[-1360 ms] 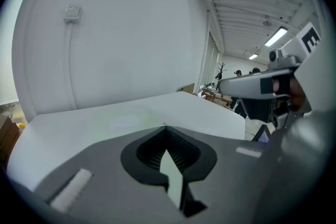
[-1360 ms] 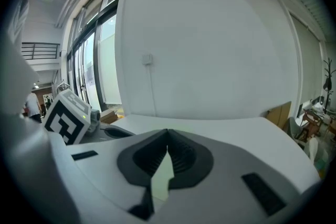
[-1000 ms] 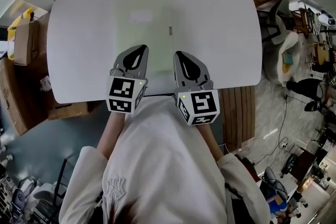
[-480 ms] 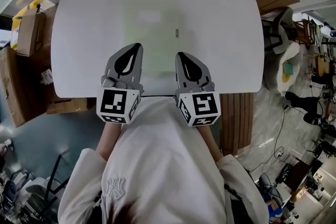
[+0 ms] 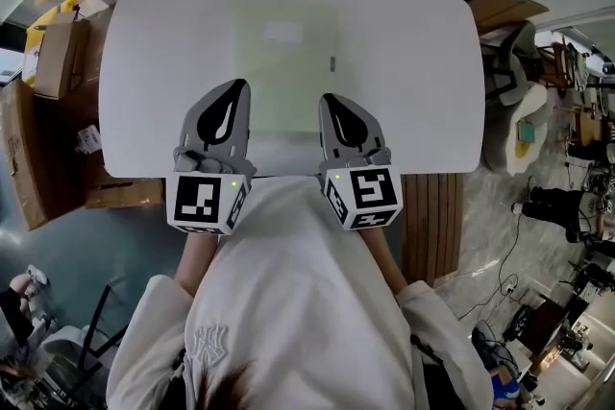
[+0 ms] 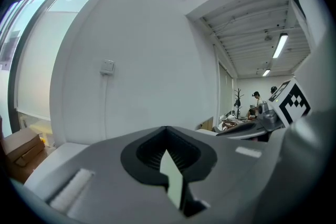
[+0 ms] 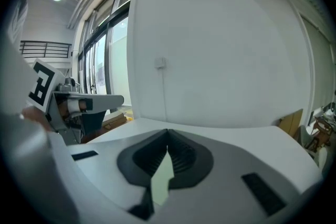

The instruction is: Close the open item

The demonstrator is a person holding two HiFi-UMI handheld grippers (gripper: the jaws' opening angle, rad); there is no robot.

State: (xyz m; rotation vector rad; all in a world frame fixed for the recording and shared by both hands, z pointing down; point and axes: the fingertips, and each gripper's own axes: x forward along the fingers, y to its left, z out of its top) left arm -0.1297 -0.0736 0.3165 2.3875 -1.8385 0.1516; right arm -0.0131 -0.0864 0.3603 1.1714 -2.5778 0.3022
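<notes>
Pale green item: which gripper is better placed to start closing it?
Right, probably: the right gripper is nearer the grey tab edging the pale green item; the left gripper is farther away.

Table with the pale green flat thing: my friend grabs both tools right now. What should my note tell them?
Left tool: shut, empty, above the near edge of the white table.
Right tool: shut, empty, beside it.
Pale green flat item: lies flat on the table ahead of both tools, untouched, with a small dark tab at its right edge.
Done: it looks flat, but I cannot tell whether it is fully closed.
Left: probably check it and press it shut if needed.
</notes>
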